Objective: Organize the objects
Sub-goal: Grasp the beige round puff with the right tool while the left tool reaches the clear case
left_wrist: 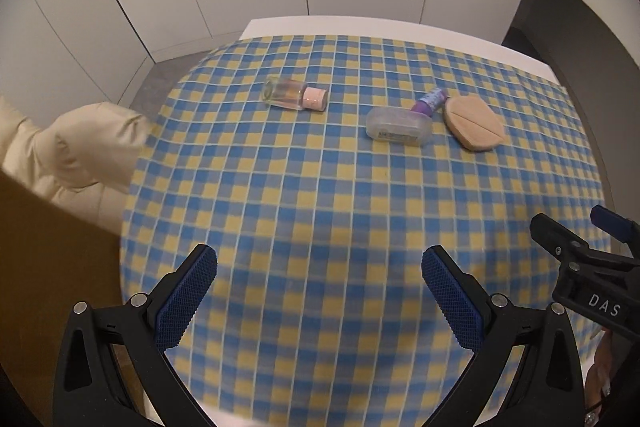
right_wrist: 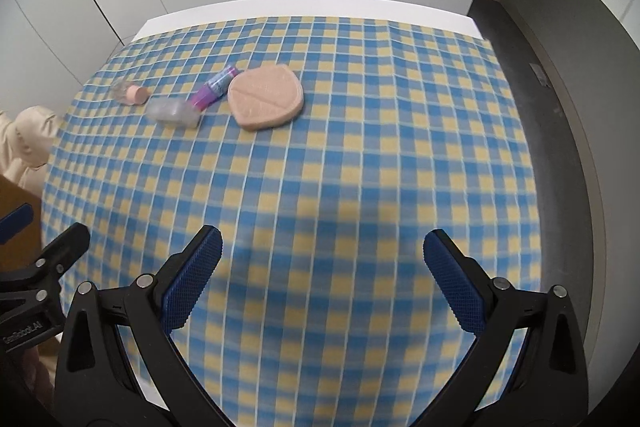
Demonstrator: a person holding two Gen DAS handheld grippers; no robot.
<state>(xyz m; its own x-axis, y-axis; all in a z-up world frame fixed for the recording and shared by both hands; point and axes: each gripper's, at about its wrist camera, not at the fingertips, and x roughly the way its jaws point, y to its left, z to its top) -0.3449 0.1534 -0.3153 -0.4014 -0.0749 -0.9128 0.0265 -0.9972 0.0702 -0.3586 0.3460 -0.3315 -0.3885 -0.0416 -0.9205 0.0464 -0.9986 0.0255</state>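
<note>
White cabinets backed the checked counter (left_wrist: 320,187); both hand-held grippers — left (left_wrist: 319,283), right (right_wrist: 322,267) — hung open, empty; approach the far-edge bottle (left_wrist: 295,93) squarely.

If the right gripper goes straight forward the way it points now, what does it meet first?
Probably only the checked tablecloth. The right gripper is open and holds nothing, and the pink compact lies far ahead, slightly left of its line. Depth is hard to judge here.

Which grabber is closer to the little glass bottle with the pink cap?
Left, probably. The bottle lies ahead of the left gripper, slightly left. From the right gripper it sits far off to the left.
</note>
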